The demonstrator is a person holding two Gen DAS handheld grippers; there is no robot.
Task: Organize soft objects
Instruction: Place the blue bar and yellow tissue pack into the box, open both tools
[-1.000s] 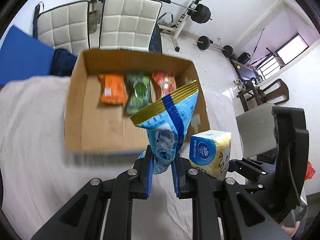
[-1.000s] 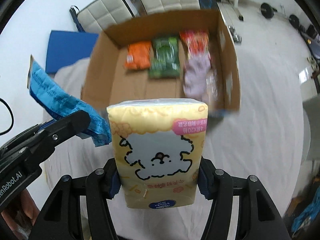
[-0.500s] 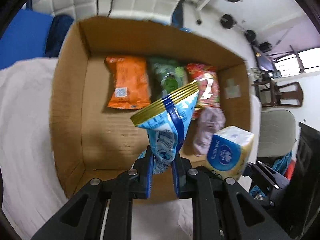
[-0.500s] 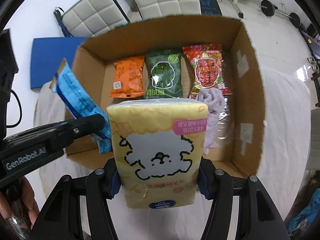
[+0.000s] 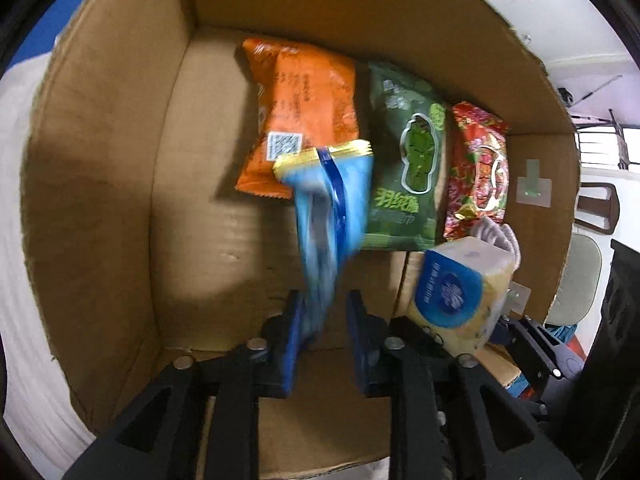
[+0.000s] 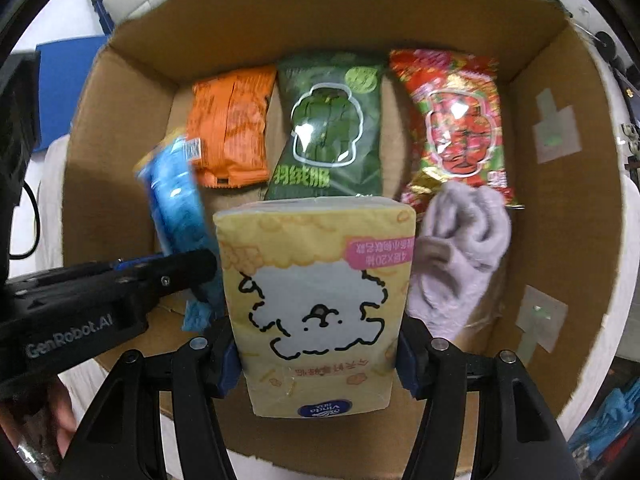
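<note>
Pouch (image 5: 332,216) seemingly loose between opening left gripper (image 5: 322,326) pads, over box (image 5: 100,184).

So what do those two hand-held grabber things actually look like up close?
Both are matte black plastic. The left gripper and right gripper each have two angular fingers with triangular cut-outs, silver rivets and blue pads. The left one's body reads "GenRobot.AI" in grey lettering, and a thin black cable loops beside it.

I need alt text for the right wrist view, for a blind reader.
The right gripper clamps a yellow tissue pack above an open cardboard box holding orange, green and red snack bags and a grey cloth.
</note>
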